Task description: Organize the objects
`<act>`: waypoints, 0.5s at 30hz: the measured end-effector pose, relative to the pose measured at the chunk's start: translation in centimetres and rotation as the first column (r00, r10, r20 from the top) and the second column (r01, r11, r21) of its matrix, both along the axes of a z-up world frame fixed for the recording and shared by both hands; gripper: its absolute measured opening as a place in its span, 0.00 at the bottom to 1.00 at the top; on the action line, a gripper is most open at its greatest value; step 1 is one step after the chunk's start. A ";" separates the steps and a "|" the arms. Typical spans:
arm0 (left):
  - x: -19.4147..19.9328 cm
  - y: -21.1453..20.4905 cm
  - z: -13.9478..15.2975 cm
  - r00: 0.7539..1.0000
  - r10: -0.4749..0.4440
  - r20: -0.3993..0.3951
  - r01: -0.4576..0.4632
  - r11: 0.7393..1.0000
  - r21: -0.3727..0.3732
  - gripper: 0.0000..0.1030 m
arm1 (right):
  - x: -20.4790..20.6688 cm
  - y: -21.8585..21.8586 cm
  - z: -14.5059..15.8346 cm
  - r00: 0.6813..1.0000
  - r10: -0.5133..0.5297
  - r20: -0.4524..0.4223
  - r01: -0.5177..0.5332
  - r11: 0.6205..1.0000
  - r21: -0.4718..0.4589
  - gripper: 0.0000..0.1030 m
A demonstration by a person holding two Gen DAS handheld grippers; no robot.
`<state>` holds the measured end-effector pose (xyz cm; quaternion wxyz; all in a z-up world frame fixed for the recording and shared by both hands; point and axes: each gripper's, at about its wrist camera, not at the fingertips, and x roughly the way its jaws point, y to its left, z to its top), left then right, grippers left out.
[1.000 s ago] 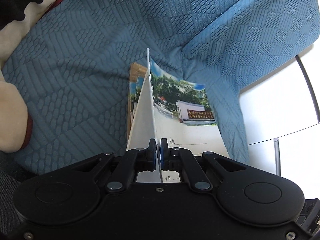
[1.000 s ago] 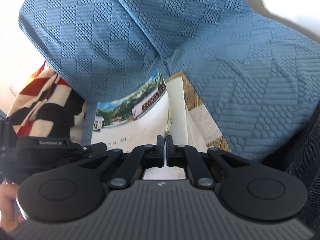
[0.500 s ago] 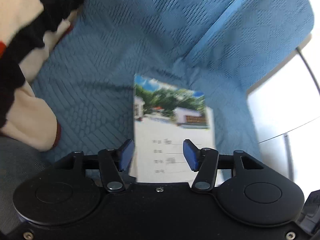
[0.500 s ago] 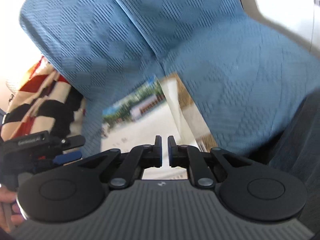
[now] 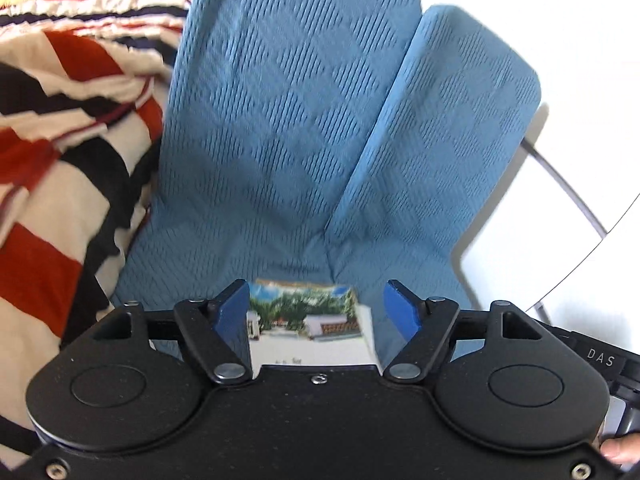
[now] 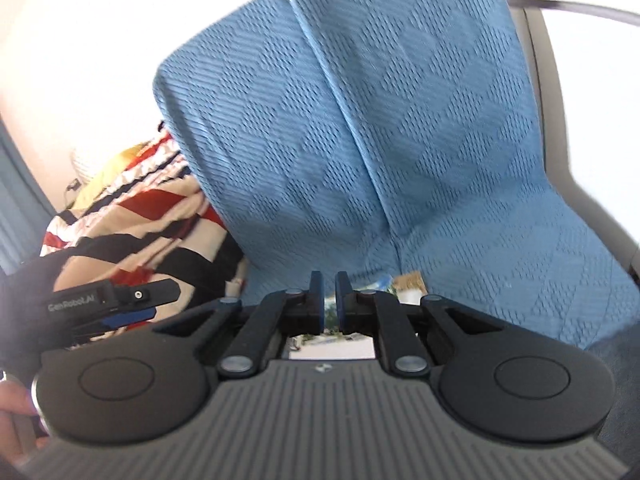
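Observation:
A thin booklet (image 5: 308,326) with a photo of trees and a white building on its cover lies flat on the blue textured sofa seat (image 5: 224,248). My left gripper (image 5: 318,308) is open and empty, raised above the booklet's near end. My right gripper (image 6: 329,300) has its jaws a narrow gap apart and holds nothing. The booklet (image 6: 332,344) shows only partly behind its fingers, with a brown-patterned corner (image 6: 410,282) beside it. The left gripper (image 6: 116,306) appears at the left of the right wrist view.
Two blue back cushions (image 5: 288,92) stand behind the seat. A red, black and white striped blanket (image 5: 60,152) is piled on the left. A white wall and a dark metal rail (image 5: 568,188) are on the right.
Both grippers let go of the booklet, which now lies closed and flat on the seat. Both grippers have pulled back and tilted up toward the back cushions.

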<state>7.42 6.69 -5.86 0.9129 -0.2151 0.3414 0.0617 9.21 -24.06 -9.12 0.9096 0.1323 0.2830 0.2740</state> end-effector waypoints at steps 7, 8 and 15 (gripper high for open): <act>-3.4 -1.5 3.5 0.996 0.008 0.088 -0.006 1.000 -0.019 0.95 | -2.2 -0.9 2.1 0.999 0.034 0.027 -0.033 0.999 -0.021 0.10; -4.0 -1.8 3.9 0.995 0.012 0.098 -0.011 1.000 -0.012 0.97 | -2.7 -0.9 2.2 0.999 0.041 0.035 -0.040 0.999 -0.029 0.10; -8.1 -4.0 5.4 0.994 0.039 0.103 -0.042 0.999 0.023 0.99 | -5.8 -1.8 1.1 0.999 0.039 0.029 -0.037 0.997 -0.066 0.10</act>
